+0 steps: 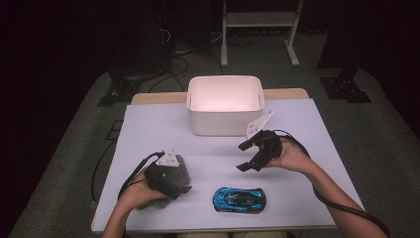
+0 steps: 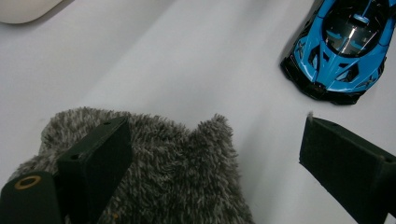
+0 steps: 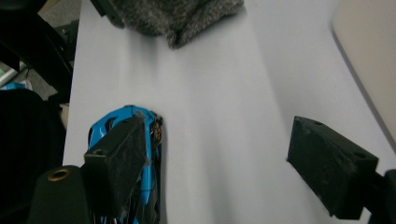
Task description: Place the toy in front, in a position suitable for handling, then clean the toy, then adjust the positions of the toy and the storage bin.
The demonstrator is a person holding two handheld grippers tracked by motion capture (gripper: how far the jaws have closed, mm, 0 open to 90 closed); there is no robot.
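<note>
While both of our forearms come in low over the pale, smooth table (image 1: 148,124), we see the white bin (image 1: 225,104), a rounded rectangular tub with plain, smooth walls, standing beyond both sets of fingers and nearer the right ones.

Our right hand (image 1: 292,156) is raised off the table, wrist bent so that the right gripper (image 1: 250,156) points sideways and down toward the middle. Its jaws stand wide apart with nothing between them; in the right gripper view, only bare table lies in the gap.

Our left hand (image 1: 136,193) lies low on the table, and the left gripper (image 1: 184,190) points toward the car. Its jaws are spread wide, gripping nothing. One of the black, blocky pads (image 2: 100,154) rests over the grey cloth (image 2: 168,172), a shaggy, soft, rumpled heap; the other pad hangs over bare table.

Just past the left fingertips, and below the right ones, sits the toy car (image 1: 239,199): glossy blue with black trim, low and sleek, resting on the table, clear of both grippers.
</note>
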